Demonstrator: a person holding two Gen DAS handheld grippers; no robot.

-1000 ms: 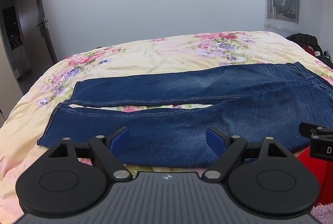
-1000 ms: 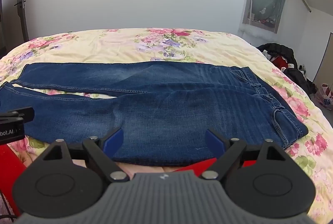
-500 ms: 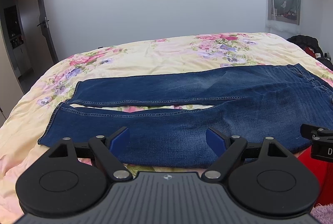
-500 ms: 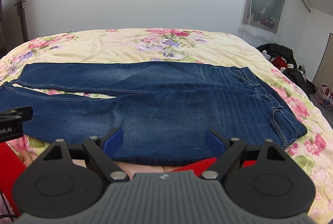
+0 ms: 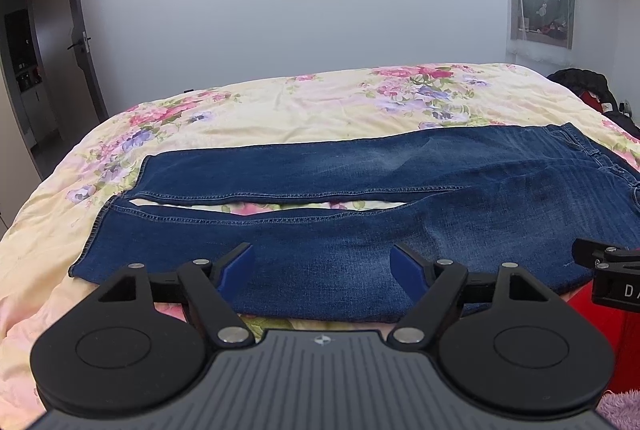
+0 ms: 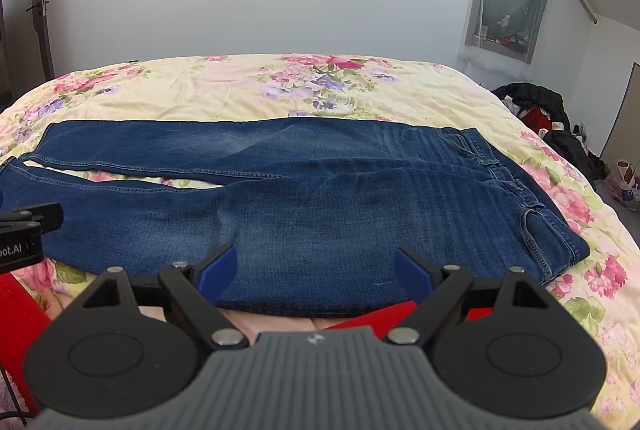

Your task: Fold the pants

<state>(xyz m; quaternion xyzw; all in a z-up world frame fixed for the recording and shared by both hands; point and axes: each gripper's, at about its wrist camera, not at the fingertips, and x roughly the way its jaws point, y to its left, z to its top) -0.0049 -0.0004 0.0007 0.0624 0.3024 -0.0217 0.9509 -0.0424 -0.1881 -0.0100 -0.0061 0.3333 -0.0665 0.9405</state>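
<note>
While the bed (image 5: 280,110) bore the jeans (image 5: 360,190) flat along its near edge, legs slightly parted, both grippers, left (image 5: 322,266) and right (image 6: 316,268), hung wide open and empty; pinching one layer could drag the denim askew.

Each tool (image 5: 323,268) (image 6: 316,272): black linkages, silver screws, blue pads (image 5: 237,267), ribbed grey base.
</note>
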